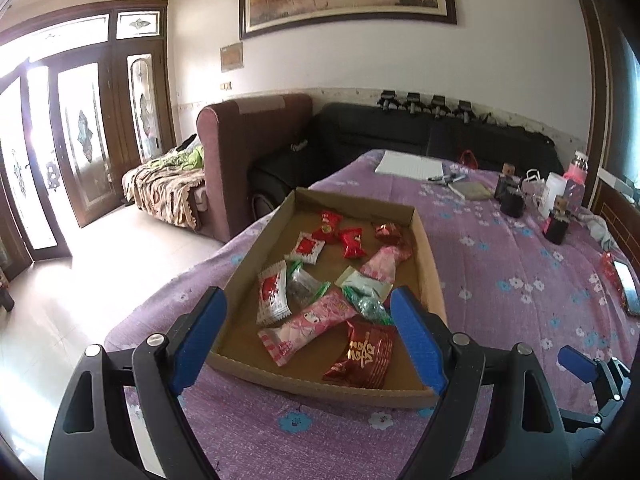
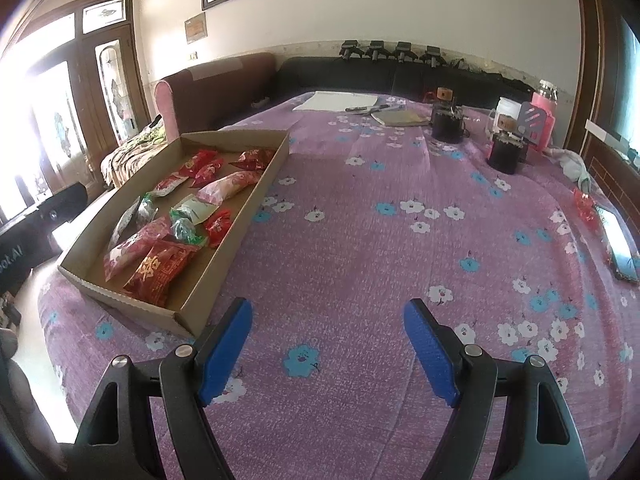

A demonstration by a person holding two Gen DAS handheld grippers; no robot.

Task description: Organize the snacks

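A shallow cardboard tray lies on the tabletop, which is covered by a purple flowered cloth. The tray sits along the tabletop's left edge, its long axis running from the near edge toward the far one.

Inside it lie about a dozen wrapped snacks, partly overlapping. I count one large dark-red packet with gold lettering at the near end, two pink packets, the nearer lying slantwise, two white-and-red packets, about four small red candies toward the far end, and several green-and-clear ones in the middle. One more red wrapped sweet lies outside the tray near the right edge, beside a phone.

The left tongs hang spread wide over the tray's near end, gripping nothing. The right tongs stand equally spread over bare cloth, just right of the tray's near corner, empty.
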